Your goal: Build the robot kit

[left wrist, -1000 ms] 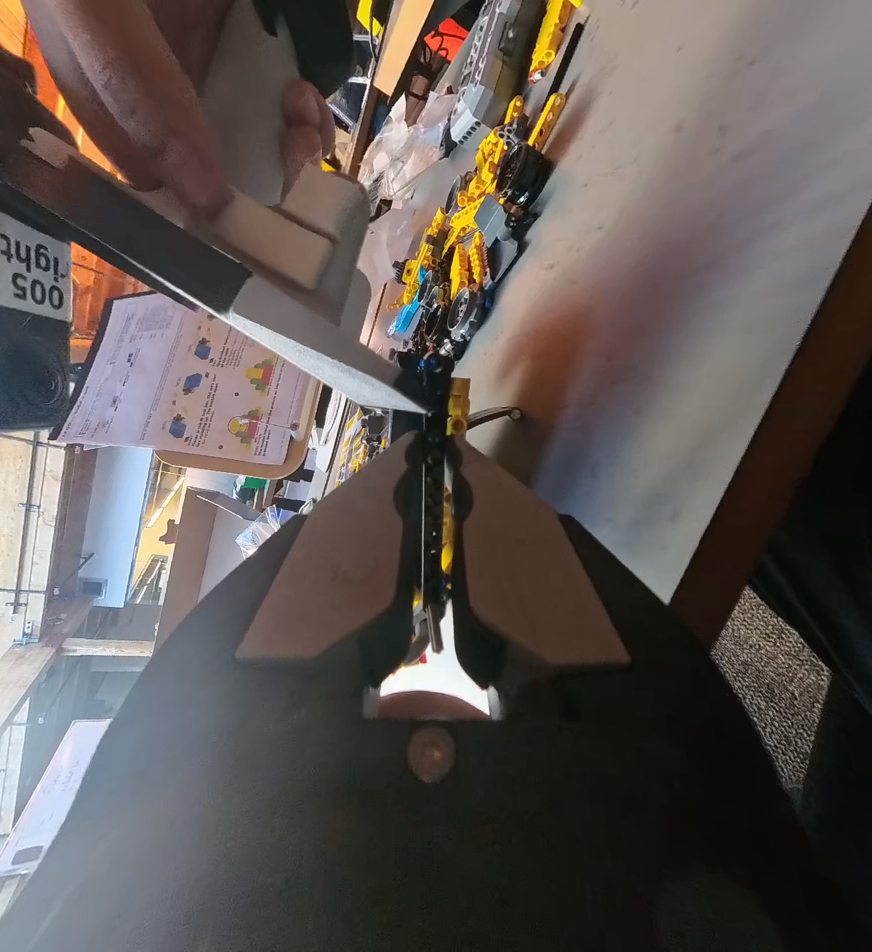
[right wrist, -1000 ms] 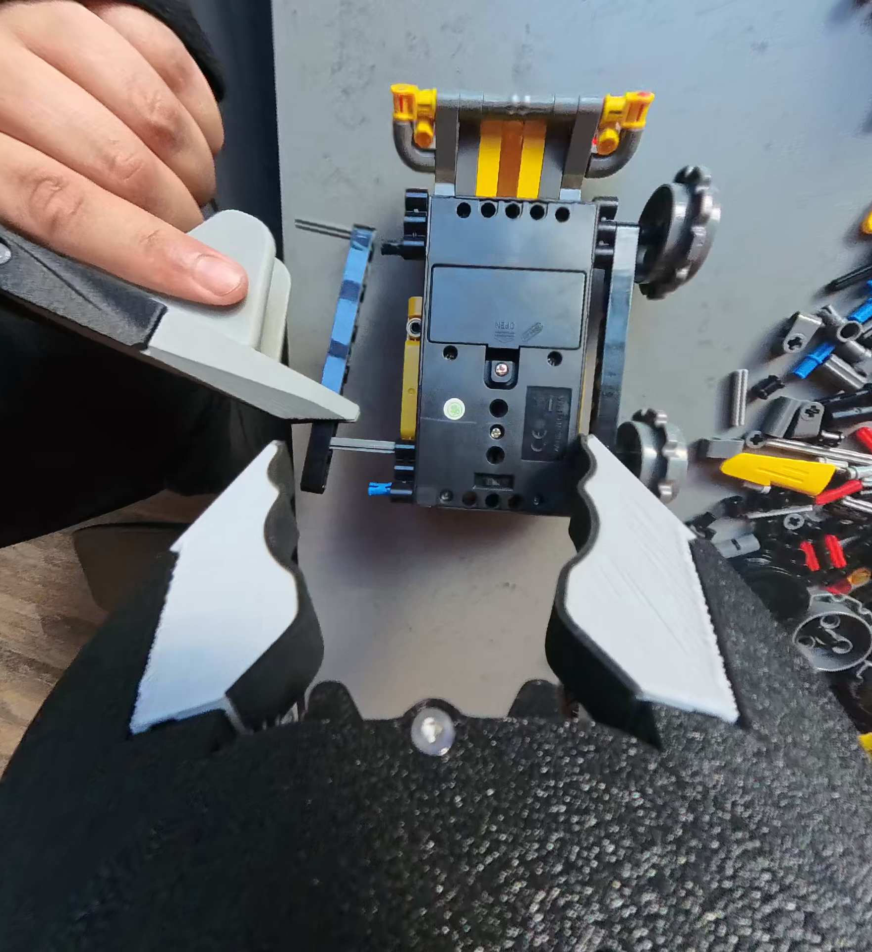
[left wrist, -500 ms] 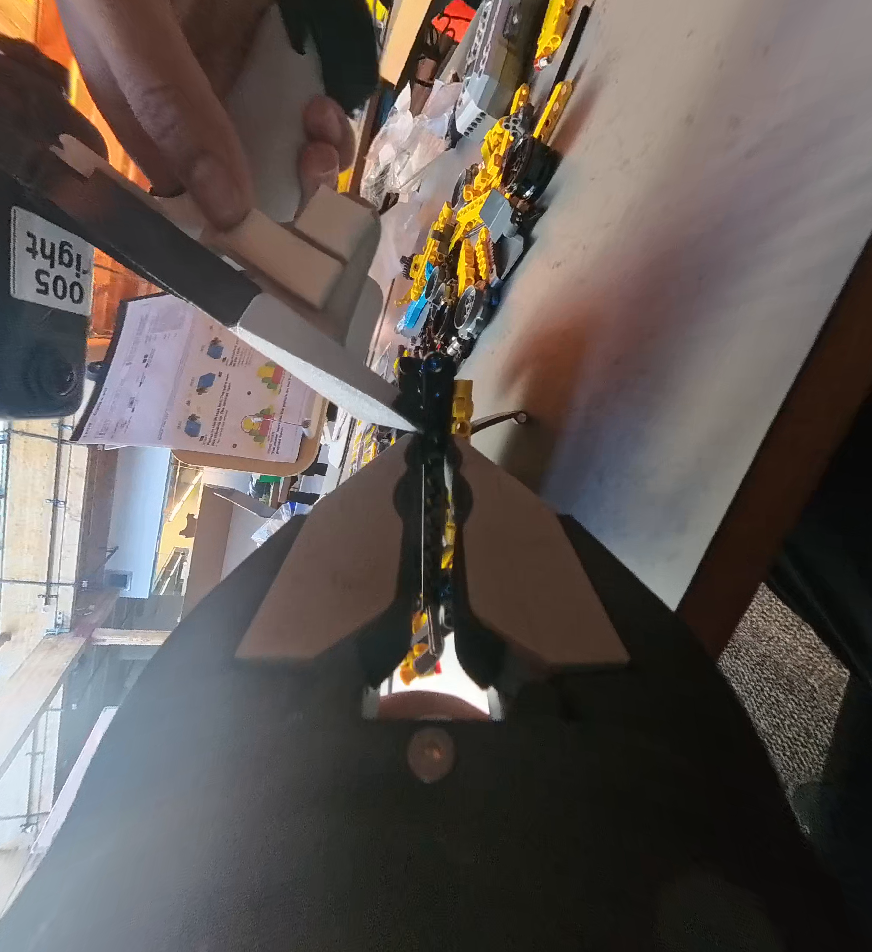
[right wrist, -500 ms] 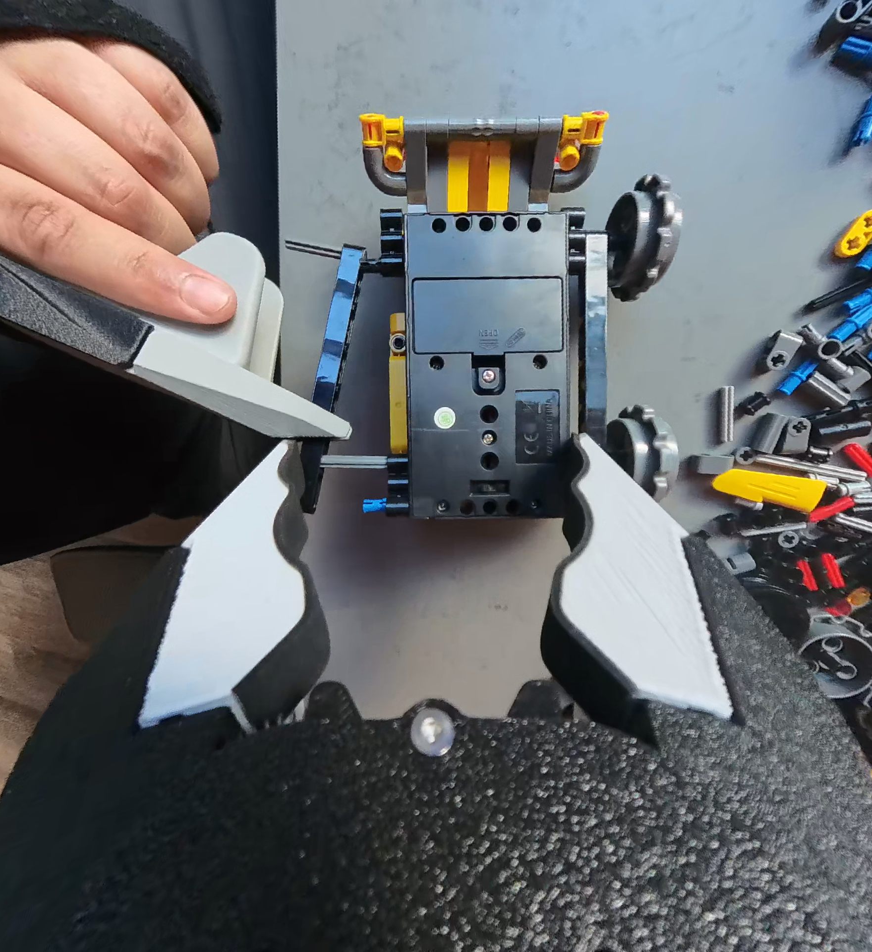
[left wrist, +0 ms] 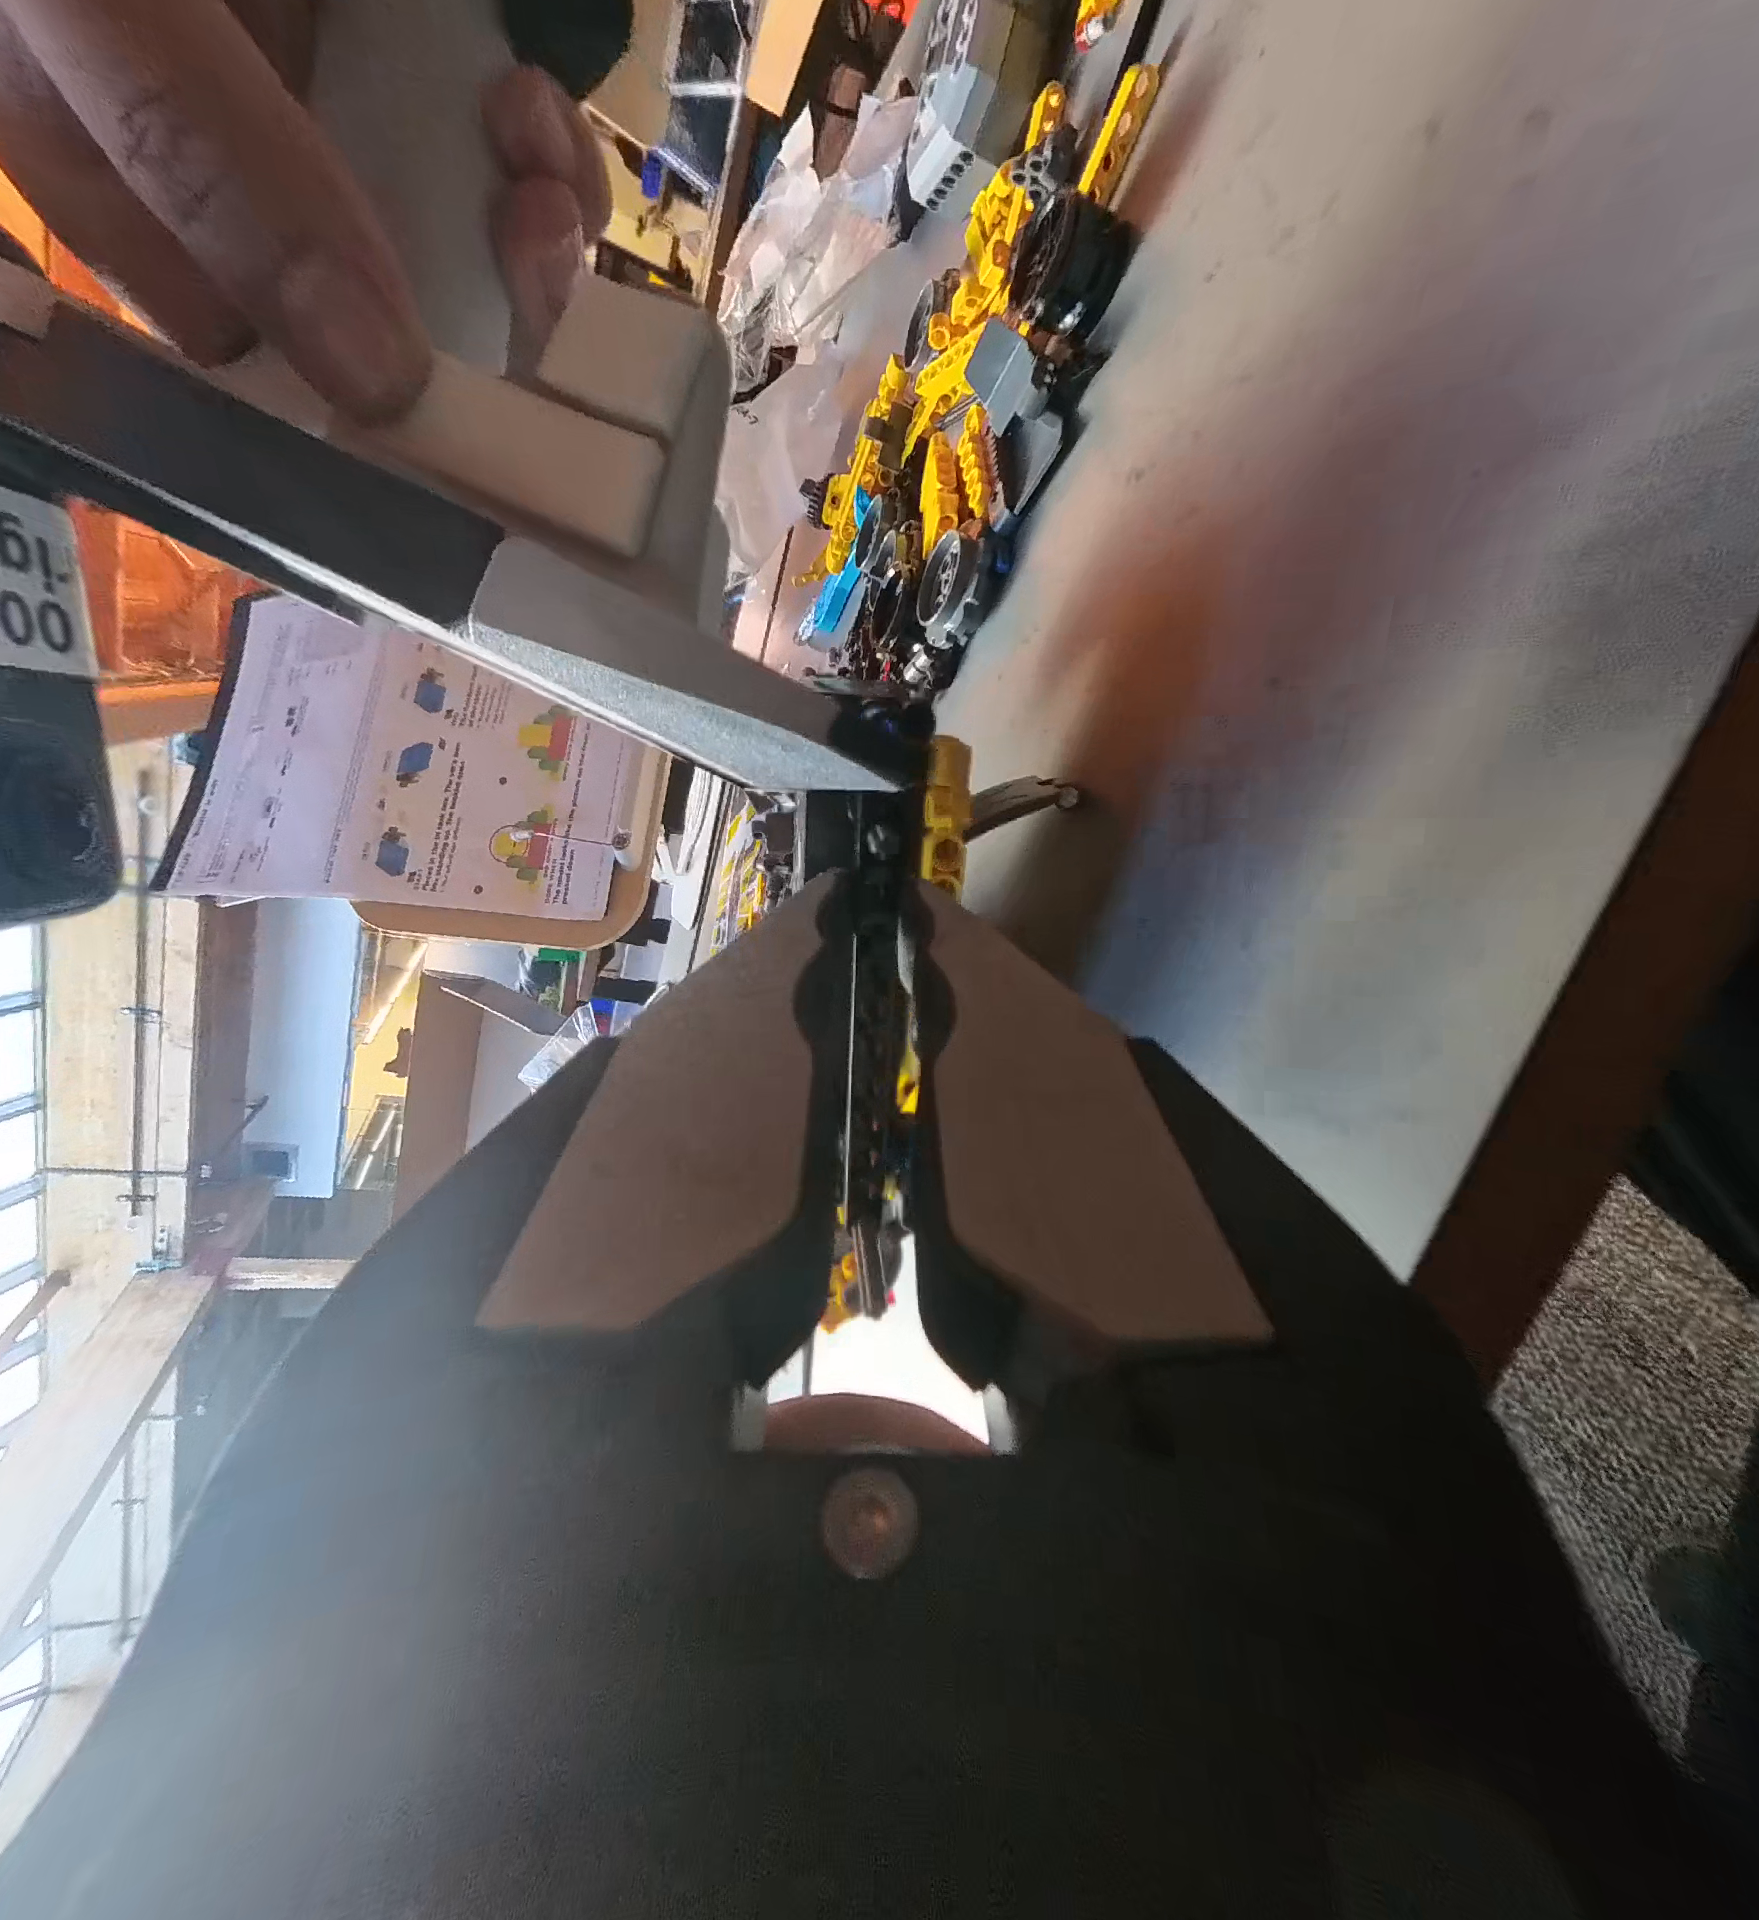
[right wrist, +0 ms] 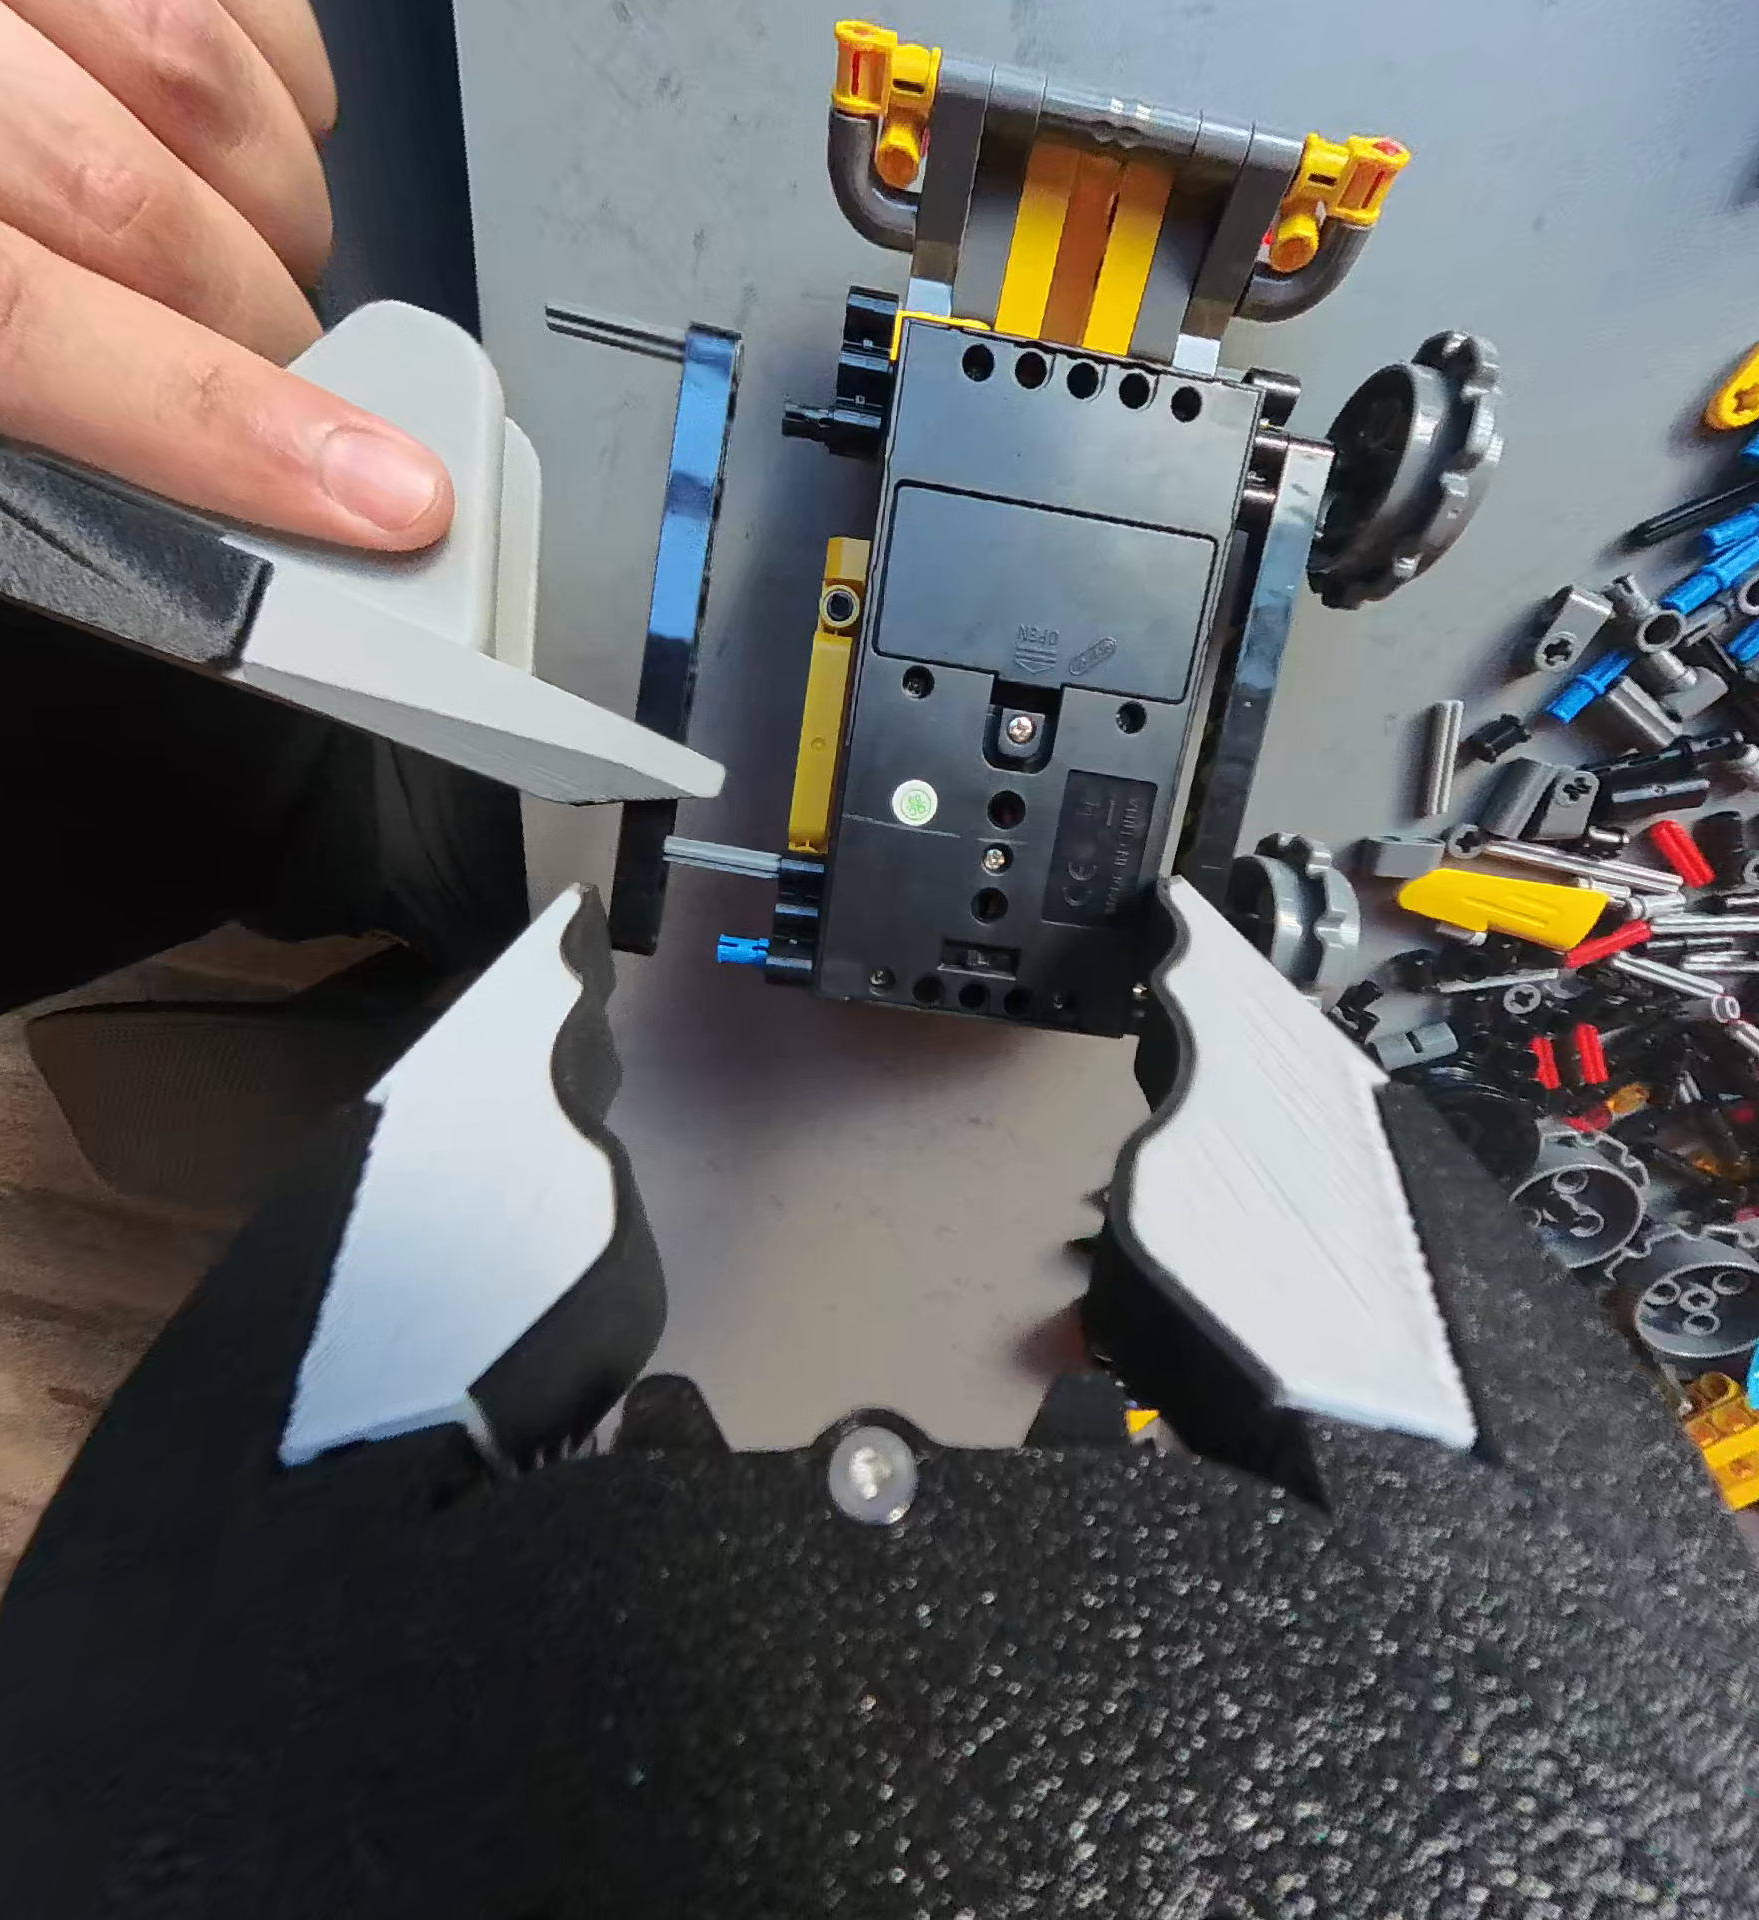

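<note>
A black battery-box model with a yellow-and-grey bumper lies underside up on the grey table. My left gripper is shut on a long black beam seen edge on. In the right wrist view this beam stands at the model's left side on a grey axle, with one left finger over it. My right gripper is open and empty, its fingertips either side of the model's near end. One right finger, held by a hand, reaches the beam's far end.
A heap of loose black, grey, blue, red and yellow parts lies right of the model. Yellow parts and wheels lie farther along the table. An instruction booklet stands behind. The table's edge and carpet floor are close by. My left and right fingertips are right by each other.
My right gripper has come closer to the model, which now fills more of its view. The left gripper stays shut on the beam, which now stands farther off the model's side.
</note>
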Demonstrator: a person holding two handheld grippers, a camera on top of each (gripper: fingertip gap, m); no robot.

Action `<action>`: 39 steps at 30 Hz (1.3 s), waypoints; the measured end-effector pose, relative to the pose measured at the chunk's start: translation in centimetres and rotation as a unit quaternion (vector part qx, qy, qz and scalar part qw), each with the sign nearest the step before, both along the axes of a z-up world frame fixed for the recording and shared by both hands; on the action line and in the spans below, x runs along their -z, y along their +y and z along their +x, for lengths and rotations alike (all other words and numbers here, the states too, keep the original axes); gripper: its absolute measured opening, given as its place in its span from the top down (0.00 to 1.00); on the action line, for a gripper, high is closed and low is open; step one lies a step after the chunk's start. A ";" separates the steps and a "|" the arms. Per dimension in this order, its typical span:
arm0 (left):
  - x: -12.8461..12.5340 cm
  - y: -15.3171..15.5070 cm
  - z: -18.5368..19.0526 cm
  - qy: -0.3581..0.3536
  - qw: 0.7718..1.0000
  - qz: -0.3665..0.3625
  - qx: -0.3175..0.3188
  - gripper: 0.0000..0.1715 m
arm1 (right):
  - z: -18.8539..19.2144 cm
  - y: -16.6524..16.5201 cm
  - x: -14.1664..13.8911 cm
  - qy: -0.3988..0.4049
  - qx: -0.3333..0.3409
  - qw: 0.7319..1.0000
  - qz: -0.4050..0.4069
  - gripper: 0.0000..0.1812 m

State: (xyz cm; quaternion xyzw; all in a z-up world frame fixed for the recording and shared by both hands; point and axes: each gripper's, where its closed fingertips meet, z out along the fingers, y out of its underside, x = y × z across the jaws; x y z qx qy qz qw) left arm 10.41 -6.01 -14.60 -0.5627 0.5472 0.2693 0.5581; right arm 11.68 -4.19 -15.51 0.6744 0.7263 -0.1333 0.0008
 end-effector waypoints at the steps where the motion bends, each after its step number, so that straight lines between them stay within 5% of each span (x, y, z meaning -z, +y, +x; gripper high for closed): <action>1: 0.1 0.2 -0.1 0.002 1.000 -0.001 -0.001 0.97 | -0.1 0.0 0.0 0.005 0.001 1.000 0.002 0.46; 11: 0.1 0.3 0.0 0.003 1.000 0.002 0.007 0.98 | 0.4 0.2 -0.8 0.035 -0.001 0.999 0.012 0.51; 17: 0.0 0.5 0.2 0.001 1.000 0.003 0.015 0.98 | 1.0 0.0 -3.3 0.167 0.049 0.985 0.003 0.46; 26: 0.0 0.6 0.4 0.000 1.000 0.013 0.019 0.98 | 0.2 0.3 -1.3 0.253 0.074 0.964 0.043 0.48; 39: -0.2 1.2 0.4 0.006 0.999 0.038 0.029 0.98 | 0.3 0.9 -0.1 0.215 0.071 0.973 0.032 0.50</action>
